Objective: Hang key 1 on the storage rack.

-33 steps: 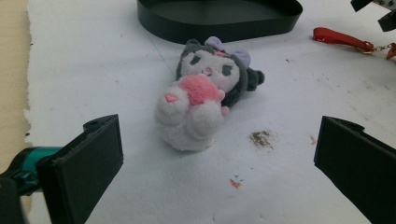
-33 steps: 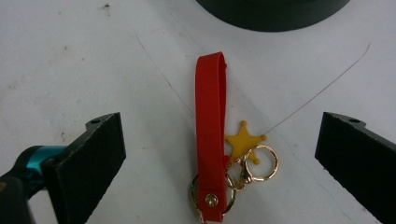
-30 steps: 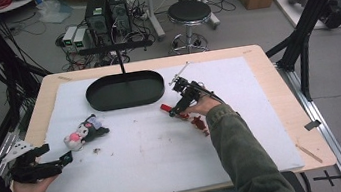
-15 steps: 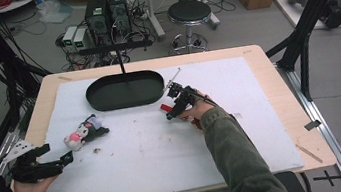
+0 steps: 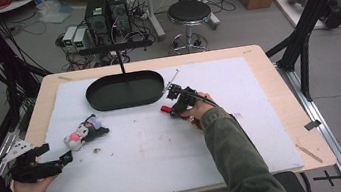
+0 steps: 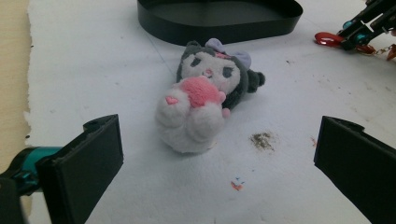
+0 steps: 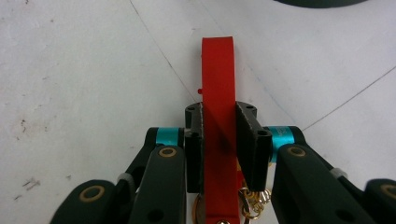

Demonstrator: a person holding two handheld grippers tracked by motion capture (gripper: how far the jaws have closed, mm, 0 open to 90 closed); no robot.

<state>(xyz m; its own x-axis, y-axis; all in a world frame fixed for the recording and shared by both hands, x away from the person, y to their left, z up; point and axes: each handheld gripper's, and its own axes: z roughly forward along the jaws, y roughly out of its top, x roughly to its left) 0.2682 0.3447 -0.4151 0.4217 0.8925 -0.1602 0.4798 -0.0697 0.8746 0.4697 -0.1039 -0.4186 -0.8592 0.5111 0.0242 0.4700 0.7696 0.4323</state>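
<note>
That red strap (image 7: 217, 93) looks like a thin, flat, floppy band with a gold chain and ring at the near end, so I'd guess it weighs almost nothing and will droop once lifted; pinching it flat across the width, like here, seems the safest hold. It lies on the white mat (image 5: 165, 147) just in front of the black oval tray (image 5: 124, 90). The right gripper (image 7: 219, 135) has just been closing and now clamps it between both pads. The left gripper (image 6: 219, 154) sits wide open, holding nothing, with a plush toy (image 6: 205, 93) ahead of it.

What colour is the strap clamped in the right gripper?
Red: the strap shows best in the right gripper view, between the right gripper jaws.
</note>
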